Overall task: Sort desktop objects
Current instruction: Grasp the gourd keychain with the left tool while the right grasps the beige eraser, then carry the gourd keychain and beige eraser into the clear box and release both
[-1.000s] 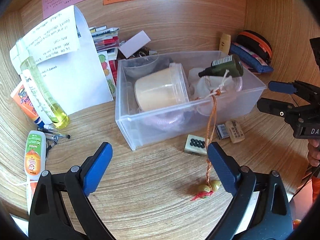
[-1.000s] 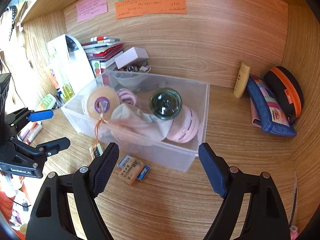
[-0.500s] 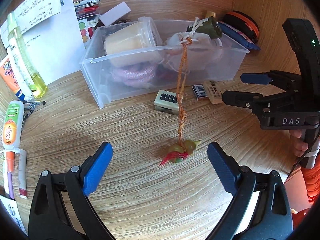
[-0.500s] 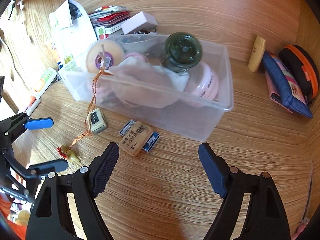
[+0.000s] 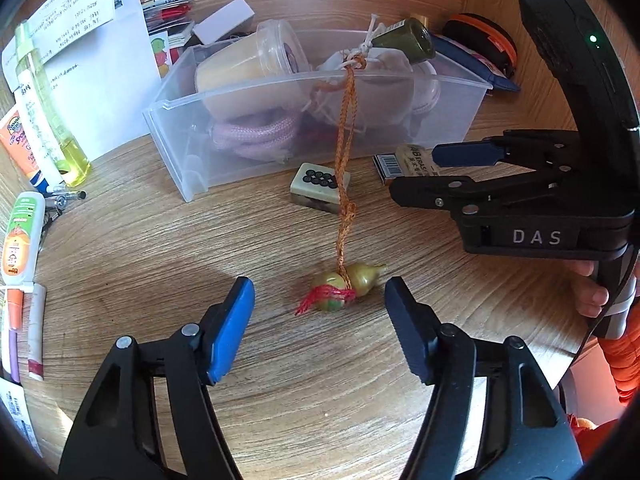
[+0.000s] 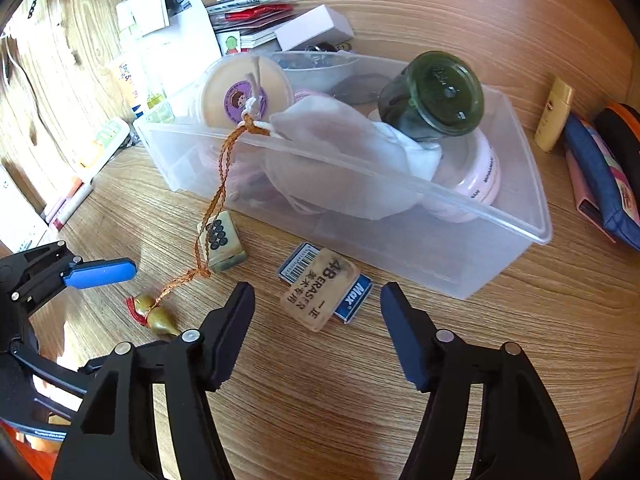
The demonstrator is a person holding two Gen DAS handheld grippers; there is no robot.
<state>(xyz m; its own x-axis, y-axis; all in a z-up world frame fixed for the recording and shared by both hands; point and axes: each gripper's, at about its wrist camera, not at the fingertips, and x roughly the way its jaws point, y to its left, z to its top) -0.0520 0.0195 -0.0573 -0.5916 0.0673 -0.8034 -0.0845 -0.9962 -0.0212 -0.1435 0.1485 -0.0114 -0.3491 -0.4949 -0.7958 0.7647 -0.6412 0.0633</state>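
Both grippers have dropped closer to the wooden desktop (image 5: 160,264) than a second ago, and their jaws have just been closing. The left gripper (image 5: 320,300) now has its blue pads either side of the small yellow-green gourd charm with a red tassel (image 5: 346,286), which lies on the desk between the tips; the pads stand clear of it, so nothing is gripped. From the charm a braided orange cord (image 5: 346,136) runs toward 12 o'clock, over the cream mahjong tile with black dots (image 5: 320,184), up to the rim of the clear plastic storage box (image 5: 180,152).

The right gripper (image 6: 318,296) is likewise partly open and holds nothing. Between its tips, slightly toward 12 o'clock, lies the beige rectangular eraser printed "4B ERASER" (image 6: 318,290), resting on top of a small blue box with a barcode (image 6: 352,300). In this view the tile sits at about 10 o'clock from the eraser, the charm at about 9 o'clock near the left gripper's blue pad.

Inside the box are a dark green glass bottle (image 6: 434,94) lying tilted on a white cloth pouch (image 6: 340,152), a round cream-lidded tub (image 6: 240,96), and a pale pink jar (image 6: 476,176). At 2 o'clock from the box, against the wall, lie a blue fabric pencil case (image 6: 604,172) and a small yellow tube (image 6: 554,114). A person's fingers (image 5: 588,292) hold the right gripper's handle.
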